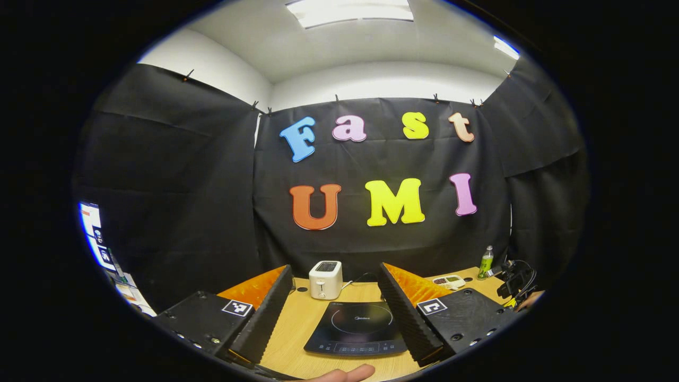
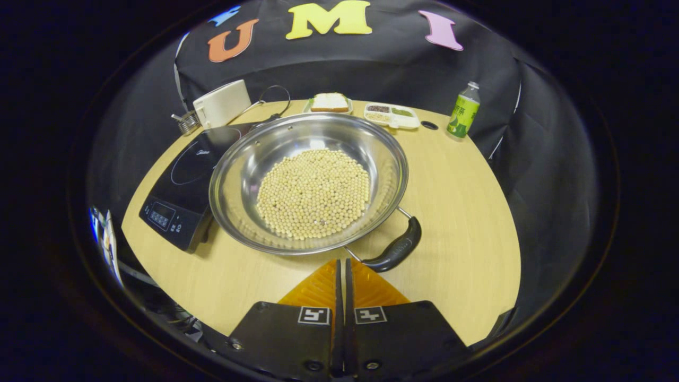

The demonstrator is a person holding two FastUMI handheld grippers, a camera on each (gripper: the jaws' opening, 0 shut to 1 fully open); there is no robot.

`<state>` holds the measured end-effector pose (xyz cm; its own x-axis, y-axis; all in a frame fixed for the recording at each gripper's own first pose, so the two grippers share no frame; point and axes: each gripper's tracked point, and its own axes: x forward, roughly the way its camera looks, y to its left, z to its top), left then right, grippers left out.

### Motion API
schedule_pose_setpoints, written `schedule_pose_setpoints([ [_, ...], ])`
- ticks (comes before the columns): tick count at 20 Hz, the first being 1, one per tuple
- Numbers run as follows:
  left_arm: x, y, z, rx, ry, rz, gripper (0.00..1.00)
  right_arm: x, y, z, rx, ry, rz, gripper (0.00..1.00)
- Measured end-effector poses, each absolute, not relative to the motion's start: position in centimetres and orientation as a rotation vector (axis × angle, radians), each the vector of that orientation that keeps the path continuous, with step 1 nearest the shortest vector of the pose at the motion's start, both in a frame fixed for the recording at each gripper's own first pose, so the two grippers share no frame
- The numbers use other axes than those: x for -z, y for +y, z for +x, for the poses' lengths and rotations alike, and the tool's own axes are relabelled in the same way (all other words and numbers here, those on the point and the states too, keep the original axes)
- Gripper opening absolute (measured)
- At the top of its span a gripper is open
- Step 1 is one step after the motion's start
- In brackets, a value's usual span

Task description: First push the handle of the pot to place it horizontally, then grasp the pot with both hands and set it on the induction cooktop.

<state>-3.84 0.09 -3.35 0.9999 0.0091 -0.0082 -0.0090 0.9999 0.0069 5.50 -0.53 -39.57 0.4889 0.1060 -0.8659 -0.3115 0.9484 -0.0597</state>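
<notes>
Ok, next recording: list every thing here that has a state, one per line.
Left gripper: open, held above the table.
Right gripper: shut, empty, near the handle.
Pot: on the table, partly over the cooktop's edge, holding beans.
Pot handle: pointing toward the right gripper, not yet pushed.
Induction cooktop: flat on the table.
Bottle: upright, capped.
Toaster: upright.

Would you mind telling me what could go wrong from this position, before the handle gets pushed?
1. The pot is full of loose beans; a hard shove on the handle could slosh them over the rim.
2. The pot sits right beside the induction cooktop, perhaps overlapping its edge, so turning it may nudge the cooktop.
</notes>
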Motion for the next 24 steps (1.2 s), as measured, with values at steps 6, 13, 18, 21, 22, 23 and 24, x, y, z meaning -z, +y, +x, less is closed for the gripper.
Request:
schedule_pose_setpoints([
  [6, 3.9, -0.7, -3.4, 0.019, 0.023, -0.039, 0.96, 39.3, -2.8, 7.0, -0.235, 1.017, -0.276, 0.01],
  [13, 4.2, -0.9, -3.3, -0.001, 0.042, -0.051, 0.96, 39.4, -5.4, 10.6, -0.195, 1.022, -0.241, 0.04],
  [18, 4.4, -1.4, -3.1, -0.003, 0.044, -0.054, 0.96, 39.6, -7.0, 13.3, -0.171, 0.97, -0.291, 0.04],
  [21, 4.9, -1.9, -2.8, 0.004, 0.057, -0.048, 0.96, 39.7, -7.3, 14.4, -0.164, 0.951, -0.304, 0.02],
  [22, 5.1, -2.1, -2.8, 0.008, 0.061, -0.048, 0.96, 39.8, -7.5, 14.7, -0.162, 0.945, -0.309, 0.05],
  [23, 5.2, -2.4, -2.6, 0.016, 0.067, -0.05, 0.96, 39.8, -7.6, 15.1, -0.16, 0.94, -0.313, 0.01],
  [24, 5.7, -2.7, -2.3, 0.02, 0.079, -0.051, 0.96, 40.0, -7.7, 15.2, -0.161, 0.944, -0.309, 0.01],
])
